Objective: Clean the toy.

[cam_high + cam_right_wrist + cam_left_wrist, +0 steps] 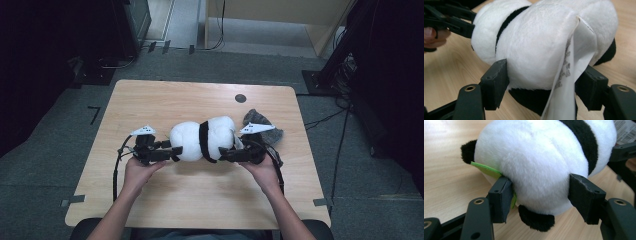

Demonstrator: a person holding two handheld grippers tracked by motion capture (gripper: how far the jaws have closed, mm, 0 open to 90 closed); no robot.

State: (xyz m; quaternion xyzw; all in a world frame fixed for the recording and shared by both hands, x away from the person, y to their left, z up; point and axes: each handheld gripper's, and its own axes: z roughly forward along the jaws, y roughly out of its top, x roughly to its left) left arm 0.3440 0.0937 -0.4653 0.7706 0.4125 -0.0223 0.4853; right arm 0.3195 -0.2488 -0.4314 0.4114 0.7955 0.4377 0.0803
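1. A plush panda (202, 140) lay on its side near the middle of the wooden table (150, 100), a black band of fur around its white body.
2. The left tool (175, 152) came in from the left of the high view, held in the person's left hand (137, 172), and met the toy's rounded head end.
3. In the left gripper view its two black pads (501, 197) stood on either side of that white bulge (536, 165) — the left pad lay against the fur and a green felt piece (486, 170), and the right pad touched the fur too. The jaws looked closed on the toy, pressing only lightly.
4. A black ear (467, 151) showed at the upper left there, and a black limb (536, 218) lay under the body against the table.
5. The right tool (222, 152), in the person's right hand (262, 170), met the opposite end of the toy.
6. In the right gripper view its pads (495, 82) sat against both sides of the white body (536, 50) — clamped on it, with a white sewn-in label (571, 82) hanging down in front of the right pad.
7. A crumpled grey cloth (265, 125) lay on the table just behind the right tool, near the right edge.
8. A small dark round mark (240, 98) sat on the table top toward the far edge, well apart from the toy.
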